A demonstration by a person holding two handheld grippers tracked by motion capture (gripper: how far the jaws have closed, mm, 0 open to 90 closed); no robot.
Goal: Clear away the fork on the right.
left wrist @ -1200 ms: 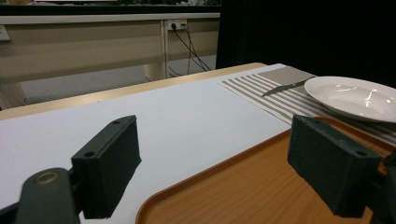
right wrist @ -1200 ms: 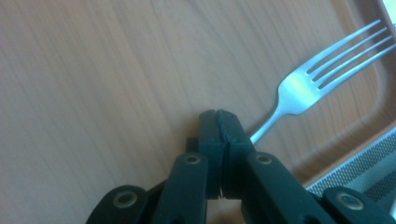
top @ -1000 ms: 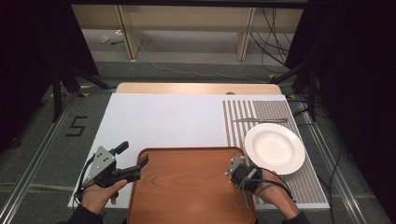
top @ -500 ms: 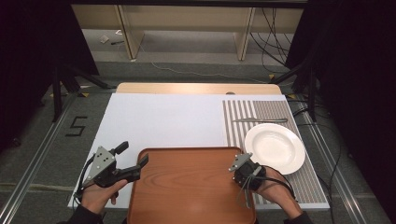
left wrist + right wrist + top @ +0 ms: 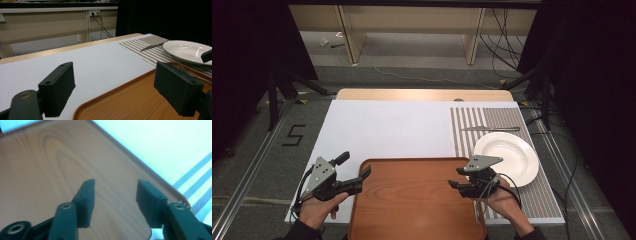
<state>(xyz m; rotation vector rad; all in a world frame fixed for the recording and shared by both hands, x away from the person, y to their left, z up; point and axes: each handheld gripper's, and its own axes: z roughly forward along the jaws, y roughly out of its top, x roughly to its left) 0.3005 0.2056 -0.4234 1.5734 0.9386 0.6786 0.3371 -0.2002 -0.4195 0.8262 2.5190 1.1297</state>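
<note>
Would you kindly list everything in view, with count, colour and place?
Tray: one, brown wood-grain, near middle of table.
Sheet: one, white, under the tray.
Placemat: one, grey-and-white striped, at the right.
Plate: one, white, on the placemat.
Knife: one, silver, on the placemat beyond the plate.
Fork: one, silver, between tray and plate.
Left gripper: black, open, at the tray's left edge.
Right gripper: black, open, over the tray's right side.
</note>
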